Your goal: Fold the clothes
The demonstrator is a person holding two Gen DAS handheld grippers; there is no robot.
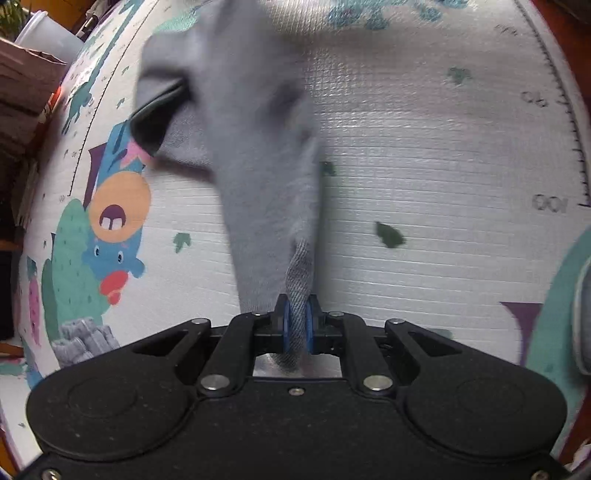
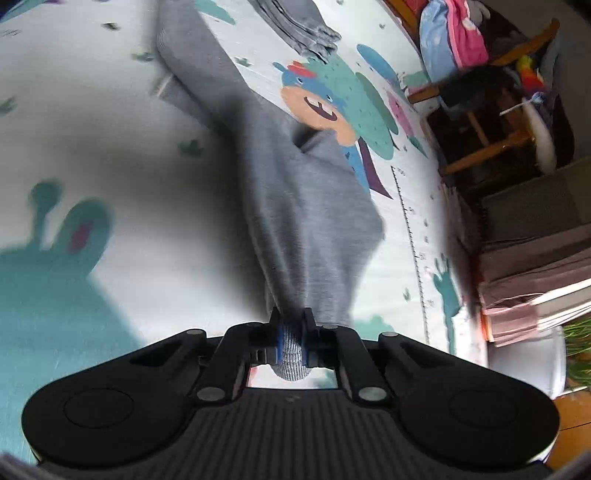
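Pinched between blue pads at the near edge of each view, a grey garment point(image 1: 255, 177) hangs from two hand-held tools over a cartoon-printed play mat point(image 1: 424, 155). Both the left gripper point(image 1: 297, 325) and the right gripper point(image 2: 291, 341) have their jaws clamped on a bunched knit edge of the cloth, which drapes away from them toward the mat. Blur in both views hides whether its far end touches the mat.

It looks soft, light and limp, apt to sag and twist between the two holds rather than keep a crease, so hems and corners appear the surest places to grip.

Far off in the right view lies a stack of folded grey cloth point(image 2: 303, 27); a grey knit piece point(image 1: 83, 338) sits at the near left in the left view. To the left of the garment in the right view the mat is bare, giving room to lay it down. To the right, beyond the mat's ruler-marked edge, crowd wooden furniture point(image 2: 487, 144) and stacked books point(image 2: 535, 295).
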